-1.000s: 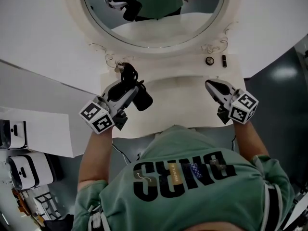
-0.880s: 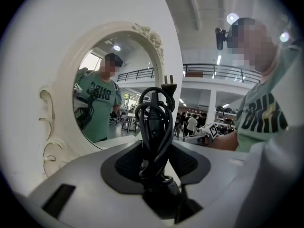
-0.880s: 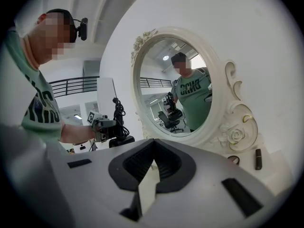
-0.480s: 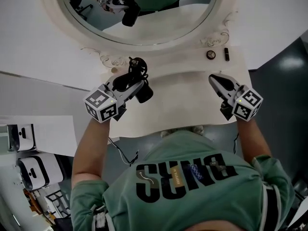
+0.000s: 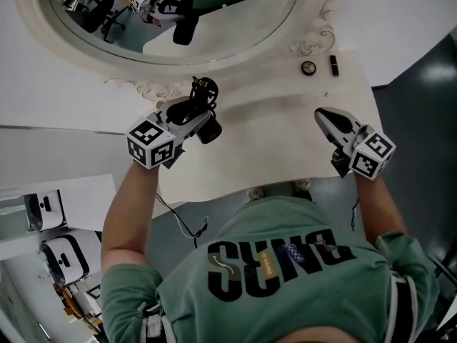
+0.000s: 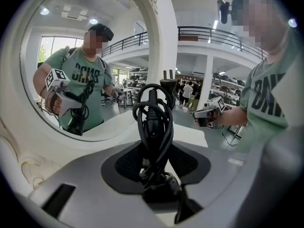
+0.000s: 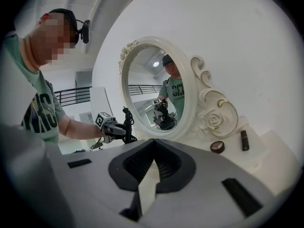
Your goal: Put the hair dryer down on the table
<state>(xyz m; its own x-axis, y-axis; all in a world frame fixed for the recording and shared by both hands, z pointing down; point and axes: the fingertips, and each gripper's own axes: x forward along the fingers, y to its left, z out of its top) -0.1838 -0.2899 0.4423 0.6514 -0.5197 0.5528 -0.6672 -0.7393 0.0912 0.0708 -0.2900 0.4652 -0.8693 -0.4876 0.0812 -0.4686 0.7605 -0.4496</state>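
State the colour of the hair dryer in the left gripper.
The hair dryer is black; clearest in the left gripper view.

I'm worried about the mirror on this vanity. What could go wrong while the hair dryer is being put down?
The hair dryer hangs close to the mirror's carved frame; a forward swing might knock it. Its cord is looped around the handle between the left gripper's jaws, so loops may snag on release and drag it. It is also near the table's left edge, where it could roll off.
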